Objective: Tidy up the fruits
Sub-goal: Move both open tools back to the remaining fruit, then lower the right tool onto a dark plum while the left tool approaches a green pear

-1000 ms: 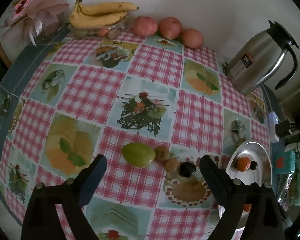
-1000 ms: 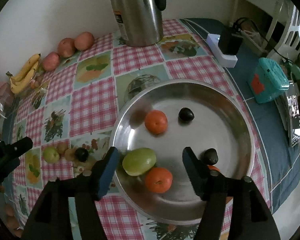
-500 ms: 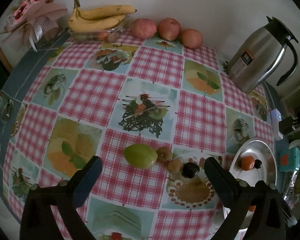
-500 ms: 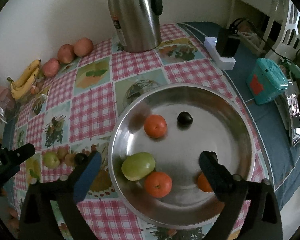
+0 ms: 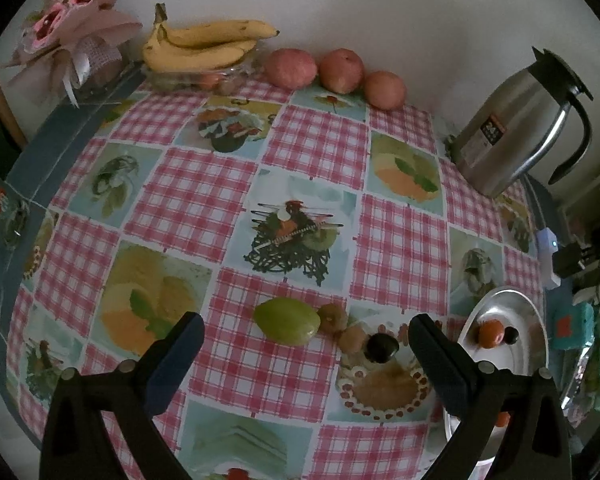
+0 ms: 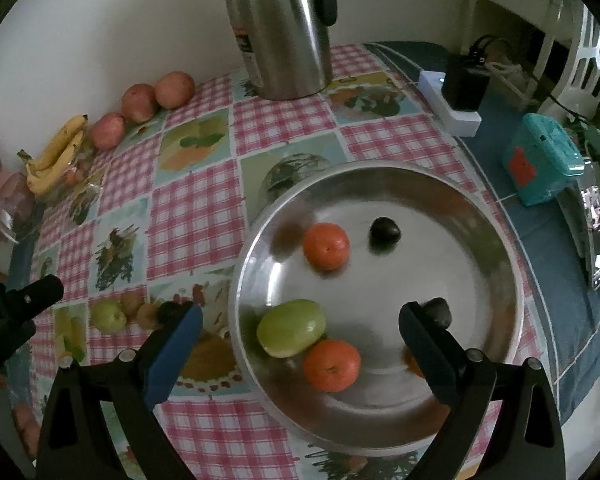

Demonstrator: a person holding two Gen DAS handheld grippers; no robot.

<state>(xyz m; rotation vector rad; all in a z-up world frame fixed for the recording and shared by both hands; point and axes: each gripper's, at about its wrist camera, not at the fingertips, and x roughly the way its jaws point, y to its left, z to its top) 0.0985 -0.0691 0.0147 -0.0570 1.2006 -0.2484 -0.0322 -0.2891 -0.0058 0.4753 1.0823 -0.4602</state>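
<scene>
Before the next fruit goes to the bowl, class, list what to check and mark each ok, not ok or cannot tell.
1. Left gripper open, empty: ok.
2. Right gripper open, empty: ok.
3. Green fruit on the cloth, between the left fingers' line: ok.
4. Bowl has free room: ok.
5. All small fruits off the cloth: not ok.
6. Fruit ripeness: cannot tell.

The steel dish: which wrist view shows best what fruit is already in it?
The right wrist view: the steel dish fills the frame from above, showing a green fruit, oranges and dark fruits inside. The left wrist view catches only a foreshortened sliver of it at the right edge, partly behind a finger.
</scene>
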